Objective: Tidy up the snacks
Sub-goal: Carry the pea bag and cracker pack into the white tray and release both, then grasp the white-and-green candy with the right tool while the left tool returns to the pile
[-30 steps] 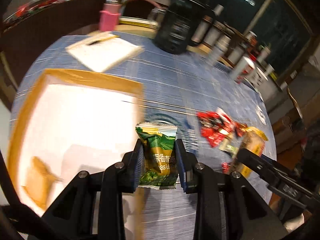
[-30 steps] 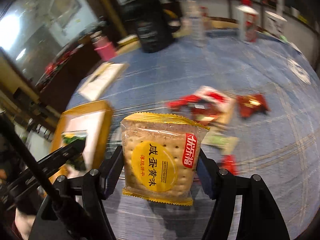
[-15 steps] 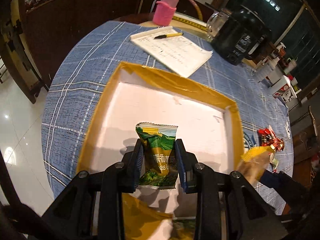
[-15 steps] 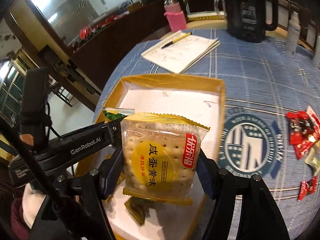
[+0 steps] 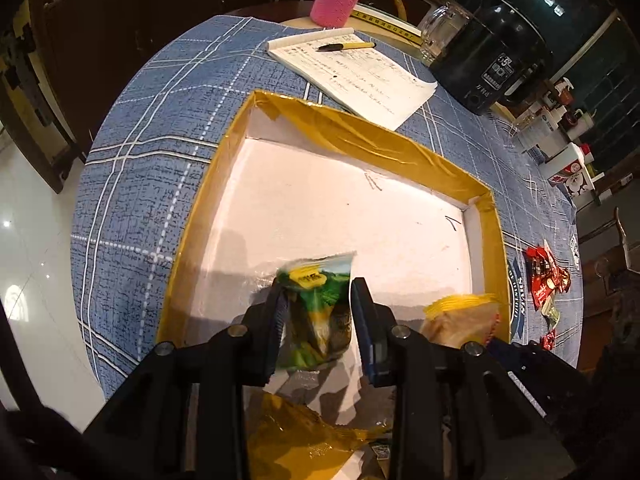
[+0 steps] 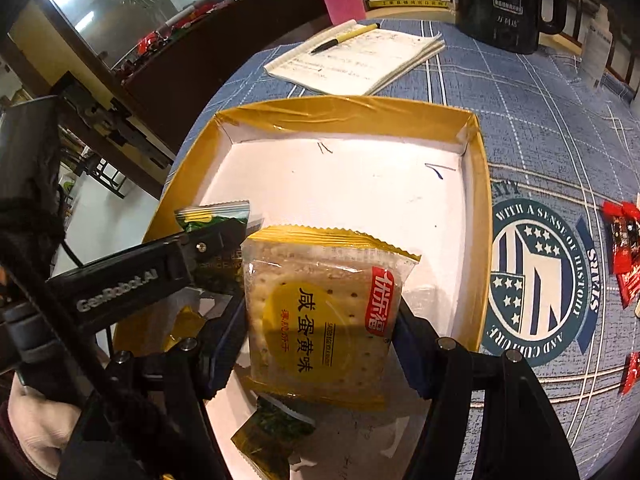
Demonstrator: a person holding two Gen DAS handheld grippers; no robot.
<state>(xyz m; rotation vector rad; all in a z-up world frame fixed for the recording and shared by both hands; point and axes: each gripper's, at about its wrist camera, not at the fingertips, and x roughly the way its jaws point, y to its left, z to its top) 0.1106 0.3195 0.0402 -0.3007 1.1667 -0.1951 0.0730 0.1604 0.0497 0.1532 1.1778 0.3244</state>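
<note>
Left tool [image 5: 316, 312]: jaws slack around green packet [image 5: 316, 300], blurred, likely dropping; poised over box [image 5: 360, 132] for release inside. Right tool [image 6: 320, 344]: clamped on cracker pack [image 6: 320, 312] by its side edges, label up, above box's near end (a small green packet [image 6: 272, 432] lies beneath). Red snacks [image 6: 624, 248]: loose on surface [image 6: 520, 80], unsorted

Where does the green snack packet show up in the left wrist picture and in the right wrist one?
Left wrist: green packet low centre, between the left gripper fingers, blurred.
Right wrist: green packet at centre-left, in the left gripper reaching in from the left.
Shared landmark: the yellow-rimmed box beneath it.
</note>
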